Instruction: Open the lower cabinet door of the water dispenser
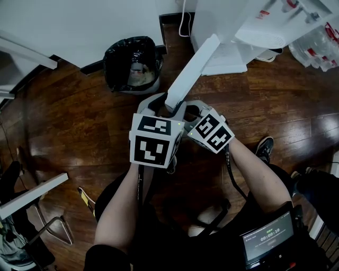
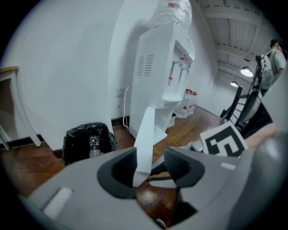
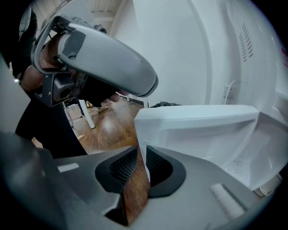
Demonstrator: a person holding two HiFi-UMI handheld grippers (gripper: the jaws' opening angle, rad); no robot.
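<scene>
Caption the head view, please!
Right gripper pinches the open cabinet door of the water dispenser; left gripper straddles its edge.

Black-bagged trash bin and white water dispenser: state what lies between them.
Bare dark wooden floor, with a white cable hanging at the wall behind; the head view shows it.

Indoor light is even and fairly bright. In the head view, glare streaks the wooden floor (image 1: 302, 114) toward three o'clock. Both gripper views bulge at the edges, corners black, foreground soft. In the left one a ceiling lamp (image 2: 246, 71) glows at two o'clock; the white water dispenser (image 2: 155, 67) looks washed out.
</scene>
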